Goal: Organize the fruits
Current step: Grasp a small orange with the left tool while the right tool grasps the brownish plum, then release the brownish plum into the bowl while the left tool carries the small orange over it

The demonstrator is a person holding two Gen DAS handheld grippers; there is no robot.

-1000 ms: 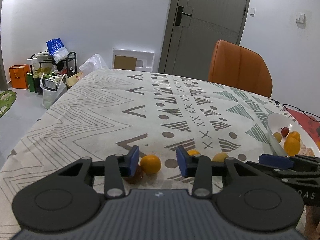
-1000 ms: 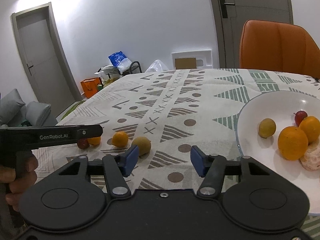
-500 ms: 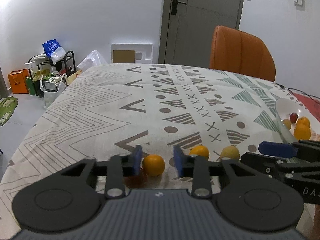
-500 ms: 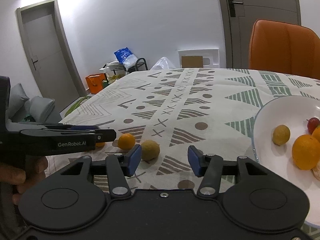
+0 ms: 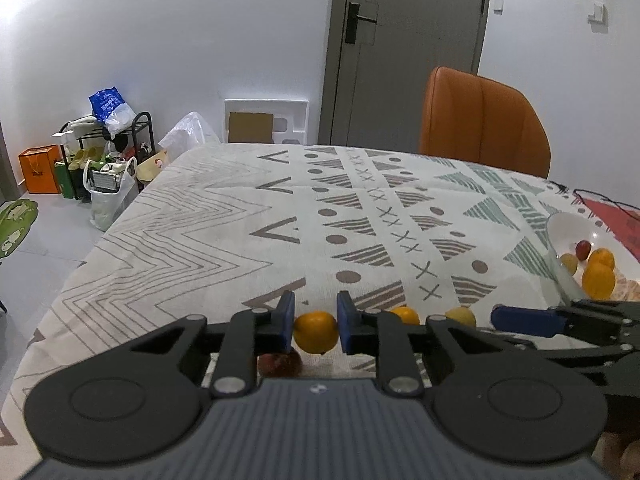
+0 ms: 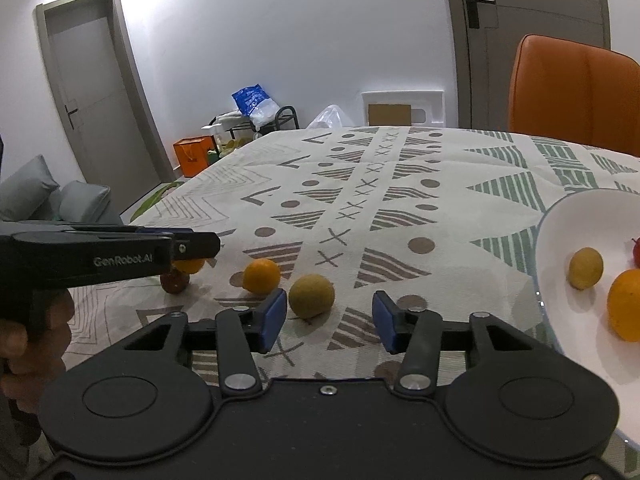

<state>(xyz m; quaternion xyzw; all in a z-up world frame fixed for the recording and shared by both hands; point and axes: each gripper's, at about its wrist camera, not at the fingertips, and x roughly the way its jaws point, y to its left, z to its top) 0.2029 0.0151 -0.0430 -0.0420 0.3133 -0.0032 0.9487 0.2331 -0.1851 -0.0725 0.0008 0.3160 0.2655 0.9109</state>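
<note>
While the white bowl (image 6: 560, 216) sat at about three o'clock on the patterned tablecloth (image 5: 224, 216), it held a small yellowish fruit (image 6: 585, 268), two oranges, the nearer one (image 6: 624, 305) cut by the frame edge in the right wrist view, and a small red fruit (image 5: 583, 249) toward its far side. A pale peeled piece (image 5: 628, 286) lay at the bowl's near edge; what it was could not be told.

On the cloth outside the bowl, four loose fruits lay in a rough row. The left gripper (image 5: 316, 322) had closed its blue pads on an orange (image 5: 316, 332), both pads pressing its sides, with the fruit apparently just clear of the cloth. A dark red fruit (image 5: 279, 364) lay directly beneath it at six o'clock, half hidden by the gripper body. At three o'clock from the held orange lay a second orange (image 6: 262, 276), and beyond that a dull yellow-green fruit (image 6: 311, 296).

The right gripper (image 6: 329, 322) stood with its jaws apart and had just been narrowing; nothing was pressed between them, the yellow-green fruit lying just ahead of its left pad at eleven o'clock. In the left wrist view the right gripper's arm crossed at three o'clock, blocking the way toward the bowl. A hand (image 6: 24, 344) held the left gripper's handle. An orange chair (image 5: 484, 124) stood at the table's far side at one o'clock.
</note>
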